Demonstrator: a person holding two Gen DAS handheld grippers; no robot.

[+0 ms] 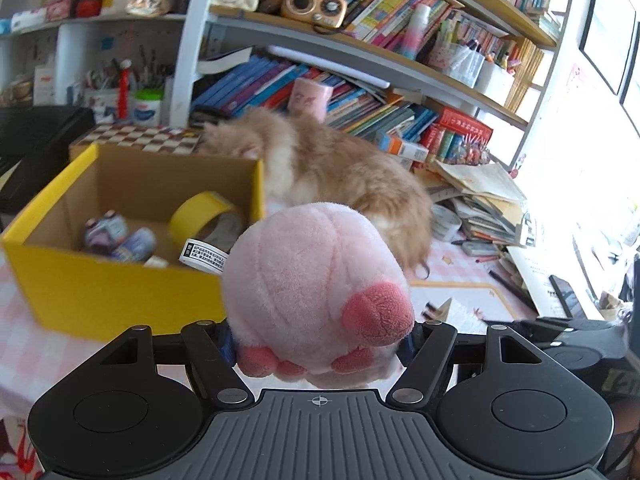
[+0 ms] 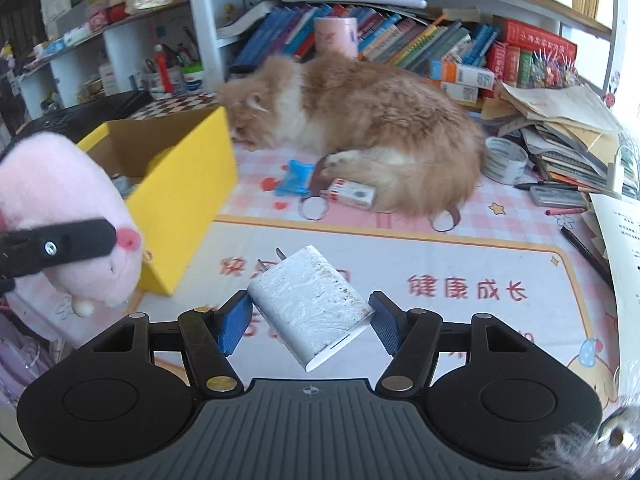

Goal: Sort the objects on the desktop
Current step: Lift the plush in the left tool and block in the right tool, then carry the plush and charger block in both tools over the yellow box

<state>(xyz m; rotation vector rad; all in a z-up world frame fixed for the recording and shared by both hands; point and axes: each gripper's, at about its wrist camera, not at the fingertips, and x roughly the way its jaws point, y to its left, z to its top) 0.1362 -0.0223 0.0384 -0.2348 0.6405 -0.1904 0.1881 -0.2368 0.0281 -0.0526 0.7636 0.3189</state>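
Note:
My left gripper is shut on a pink plush pig and holds it in the air just right of the yellow cardboard box. The pig also shows in the right wrist view, beside the box. My right gripper is shut on a white wall charger, its prongs pointing away, held above the printed desk mat. The box holds a yellow tape roll and small bottles.
An orange and white cat lies on the desk behind the mat, right of the box. By it lie a blue packet, a small red-and-white box and a tape roll. Stacked papers and pens lie at right. Bookshelves stand behind.

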